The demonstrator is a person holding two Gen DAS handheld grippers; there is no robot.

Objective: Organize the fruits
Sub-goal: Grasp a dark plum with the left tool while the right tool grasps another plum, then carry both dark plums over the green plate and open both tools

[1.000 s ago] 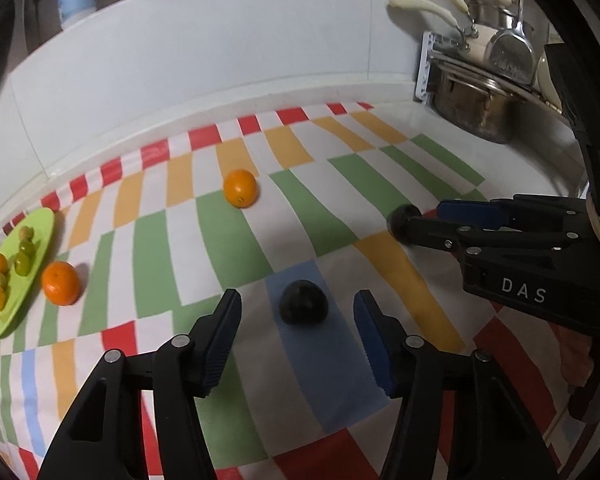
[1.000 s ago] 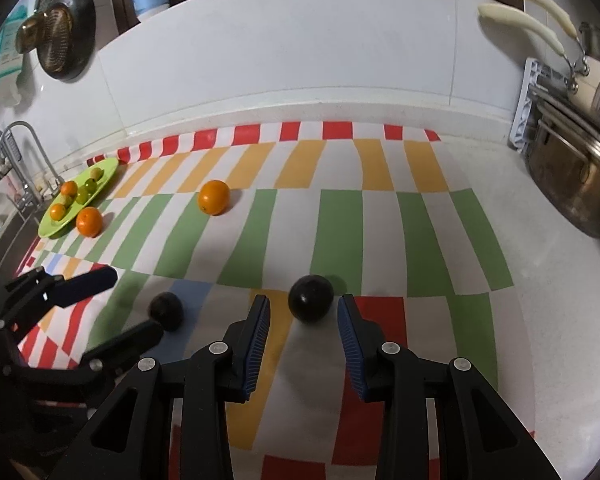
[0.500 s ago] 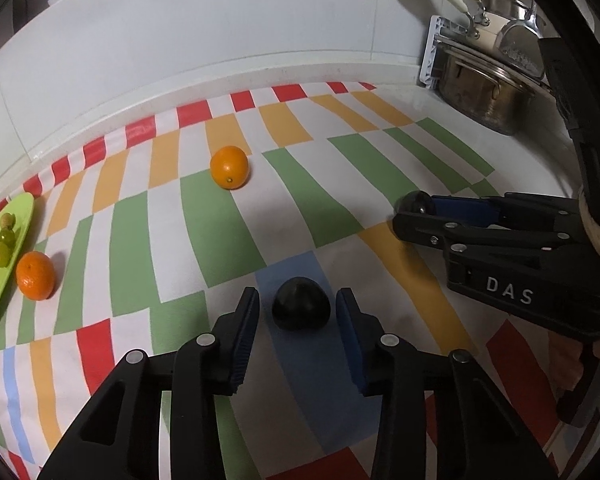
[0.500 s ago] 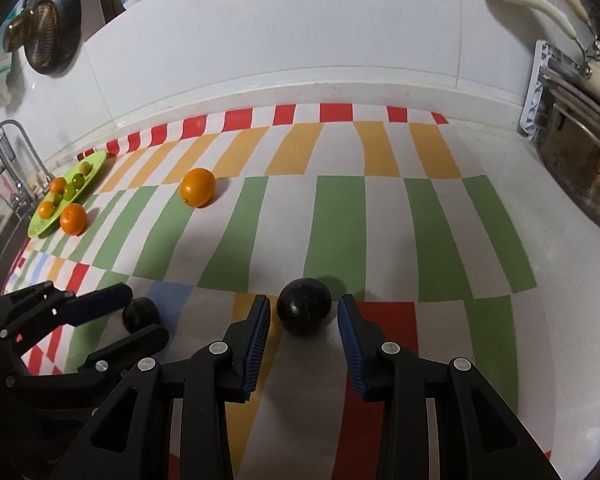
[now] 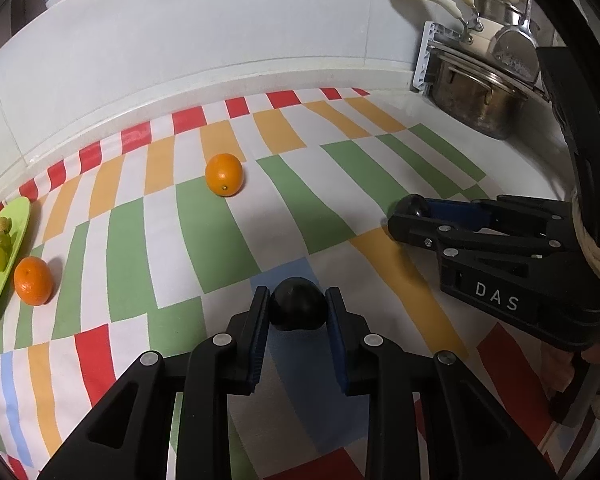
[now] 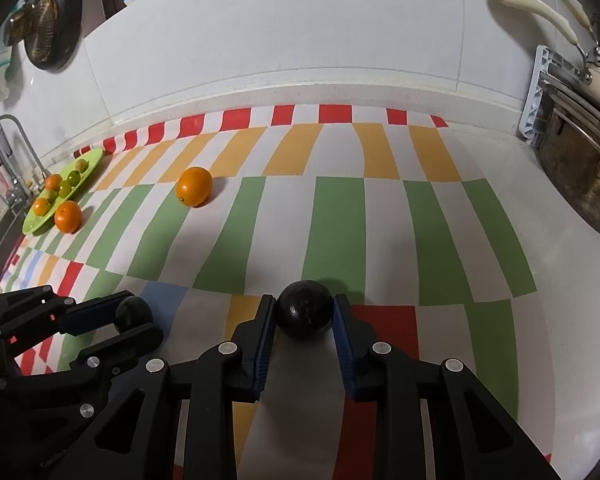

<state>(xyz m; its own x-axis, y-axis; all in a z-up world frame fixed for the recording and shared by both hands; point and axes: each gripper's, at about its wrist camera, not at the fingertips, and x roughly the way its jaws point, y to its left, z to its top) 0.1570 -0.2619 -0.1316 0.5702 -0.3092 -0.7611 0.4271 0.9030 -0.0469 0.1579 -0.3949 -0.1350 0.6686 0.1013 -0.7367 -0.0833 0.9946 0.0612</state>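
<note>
Both grippers clamp dark fruit on my striped cloth.
Left gripper (image 5: 298,312) pinches one dark fruit (image 5: 298,309); right gripper (image 6: 304,316) pinches another (image 6: 305,309), at its 3 o'clock. Both reach forward, low; earlier their jaws stood wider, fruit free.

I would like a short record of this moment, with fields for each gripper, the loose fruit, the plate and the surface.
left gripper: shut on left dark fruit
right gripper: shut on right dark fruit
loose fruit: orange alone on cloth; second orange beside plate
green plate: holds small orange and green fruits
surface: checked cloth on counter
</note>
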